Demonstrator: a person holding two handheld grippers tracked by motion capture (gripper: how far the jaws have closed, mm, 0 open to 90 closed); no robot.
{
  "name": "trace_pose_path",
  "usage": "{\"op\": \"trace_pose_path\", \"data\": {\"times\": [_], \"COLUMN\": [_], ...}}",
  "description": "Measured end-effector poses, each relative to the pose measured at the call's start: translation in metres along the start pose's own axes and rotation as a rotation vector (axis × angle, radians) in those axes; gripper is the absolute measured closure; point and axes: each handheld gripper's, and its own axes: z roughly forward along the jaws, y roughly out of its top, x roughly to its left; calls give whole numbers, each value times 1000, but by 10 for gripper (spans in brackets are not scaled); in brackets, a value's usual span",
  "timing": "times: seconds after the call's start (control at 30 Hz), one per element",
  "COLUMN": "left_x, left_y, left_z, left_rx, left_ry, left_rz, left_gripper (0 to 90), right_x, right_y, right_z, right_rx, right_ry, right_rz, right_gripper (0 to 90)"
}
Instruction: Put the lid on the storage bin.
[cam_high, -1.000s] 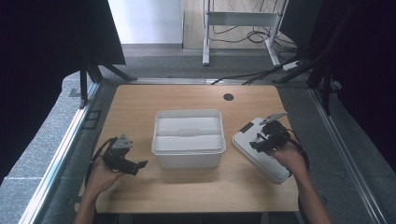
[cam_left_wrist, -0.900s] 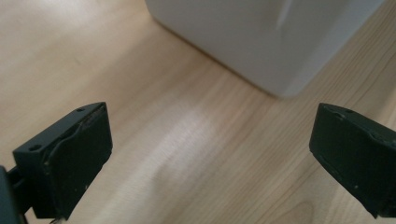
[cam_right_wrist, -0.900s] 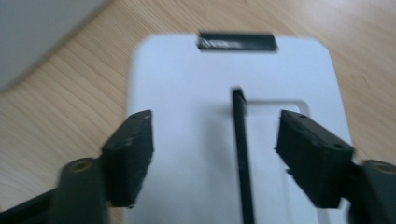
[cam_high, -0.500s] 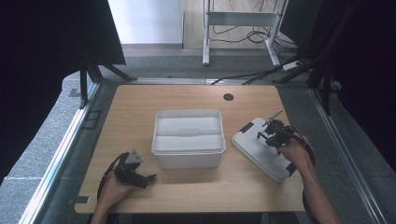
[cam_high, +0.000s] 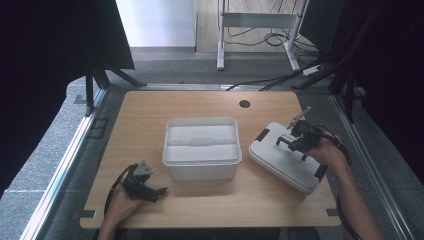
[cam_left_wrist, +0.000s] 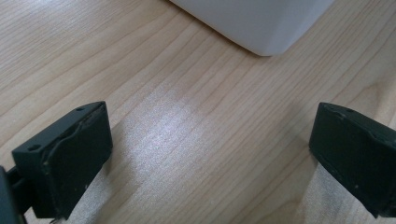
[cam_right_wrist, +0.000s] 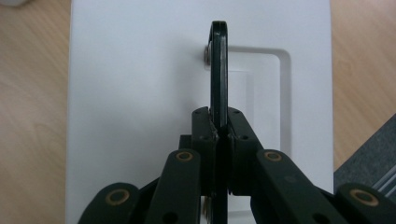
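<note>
The black handle (cam_right_wrist: 218, 70) of the white lid (cam_high: 289, 161), which lies on the table (cam_high: 150, 115) right of the white box (cam_high: 201, 147), is pinched upright by the right gripper (cam_high: 295, 140). The left gripper (cam_high: 150, 190) is held spread above bare wood near the box's corner.

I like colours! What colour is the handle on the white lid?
Black. The handle shows best in the right gripper view, standing up from the lid.

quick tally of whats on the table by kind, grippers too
white bin: 1
white lid with a black handle: 1
grippers: 2, left gripper and right gripper
total: 4
</note>
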Motion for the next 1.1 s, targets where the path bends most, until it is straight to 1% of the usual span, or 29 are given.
{"op": "trace_pose_path", "data": {"times": [0.13,0.17,0.2,0.27,0.37,0.4,0.43,0.47,0.5,0.57,0.6,0.67,0.77,0.87,0.9,0.93,0.97,1.0,1.1], "left_x": [0,0,0,0,0,0,0,0,0,0,0,0,0,0,0,0,0,0,0], "left_y": [0,0,0,0,0,0,0,0,0,0,0,0,0,0,0,0,0,0,0], "left_z": [0,0,0,0,0,0,0,0,0,0,0,0,0,0,0,0,0,0,0], "left_rx": [-1,-3,-4,-2,-3,-3,-3,-3,-3,-3,-3,-3,-3,-2,-3,-3,-3,-3,-3], "left_ry": [0,0,0,0,0,0,-1,-1,-1,-1,-1,-1,-1,-1,-1,-1,-1,0,0], "left_rz": [-3,-5,-5,-3,-5,-5,-5,-5,-5,-5,-5,-5,-5,-4,-5,-5,-5,-5,-5], "left_gripper": [0,0,0,0,0,0,0,0,0,0,0,0,0,0,0,0,0,0,0], "right_x": [0,0,0,0,2,2,3,5,6,9,13,17,26,39,42,49,51,56,69], "right_y": [4,5,8,12,20,20,23,32,35,42,49,57,72,92,97,106,110,118,137], "right_z": [-20,-24,-31,-43,-60,-60,-65,-78,-82,-92,-98,-105,-111,-110,-109,-106,-105,-101,-92], "right_rx": [-30,-35,-47,-63,-83,-83,-89,-101,-105,-113,-124,-136,-159,-183,-189,-197,-197,-201,-199], "right_ry": [22,26,32,35,36,36,36,32,30,32,38,42,60,88,95,111,114,124,146], "right_rz": [-39,-42,-52,-65,-102,-102,-117,-155,-162,-190,-217,-246,-299,-367,-386,-416,-427,-450,-497], "right_gripper": [840,840,840,841,841,841,841,840,841,840,840,840,840,840,840,840,840,840,840]}}
